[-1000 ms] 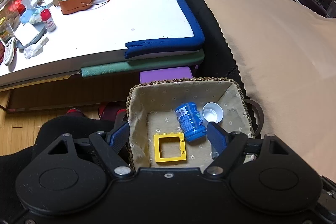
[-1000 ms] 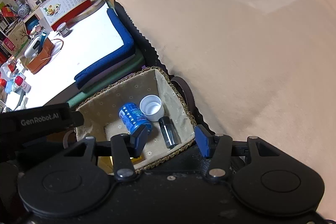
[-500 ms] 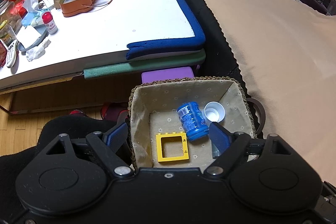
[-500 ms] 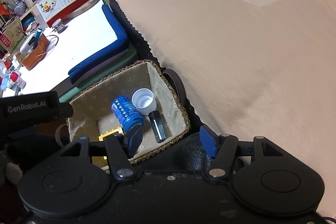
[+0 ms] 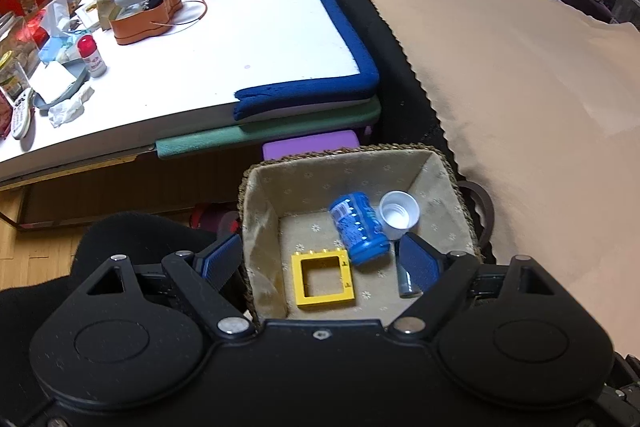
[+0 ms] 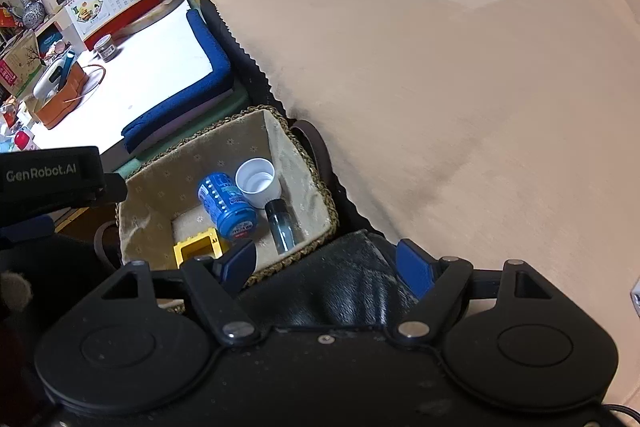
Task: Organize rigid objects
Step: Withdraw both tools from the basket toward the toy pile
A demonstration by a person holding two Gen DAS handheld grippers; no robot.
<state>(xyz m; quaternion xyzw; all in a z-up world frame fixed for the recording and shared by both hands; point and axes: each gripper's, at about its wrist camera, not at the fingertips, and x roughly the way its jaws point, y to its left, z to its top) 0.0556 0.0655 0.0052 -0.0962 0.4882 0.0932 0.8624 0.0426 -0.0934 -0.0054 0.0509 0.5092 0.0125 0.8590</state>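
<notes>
Basket (image 5: 444, 163) sits on floor between white worktop (image 5: 240, 39) and beige cover (image 5: 520, 107). Inside it: blue can (image 5: 358, 227) on its side, white cup (image 5: 399, 214) touching can, yellow frame block (image 5: 323, 280) flat on lining, small dark bottle (image 6: 281, 223) lying just beside can, neck at cup. Your left tool (image 5: 320, 261) hangs over basket, jaws wide apart, nothing between pads. Your right tool (image 6: 326, 267) hangs over basket's near rim and dark cushion, jaws opening, nothing gripped.
</notes>
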